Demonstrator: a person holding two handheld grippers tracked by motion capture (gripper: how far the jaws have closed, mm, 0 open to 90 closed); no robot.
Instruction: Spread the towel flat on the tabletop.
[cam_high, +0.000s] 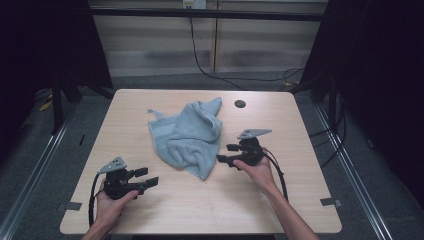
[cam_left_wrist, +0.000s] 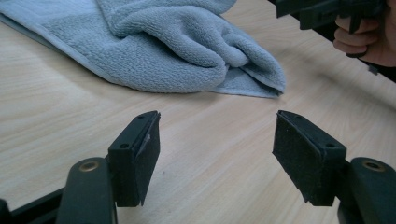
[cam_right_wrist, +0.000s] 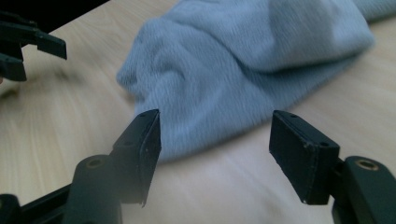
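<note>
Light blue towel (cam_high: 189, 137) lies crumpled mid-table, bunched in folds, one corner trailing toward far left. Wooden table (cam_high: 210, 205) bare around it. Left gripper (cam_high: 144, 177) rests at near left, well apart from towel, jaws spread wide, nothing between them; bare wood ahead of its pads (cam_left_wrist: 144, 154). Right gripper (cam_high: 227, 153) sits just right of towel's near edge, pointing at it, jaws released and wide, cloth close ahead but not pinched. Round hole (cam_high: 240, 104) at far right of table.
</note>
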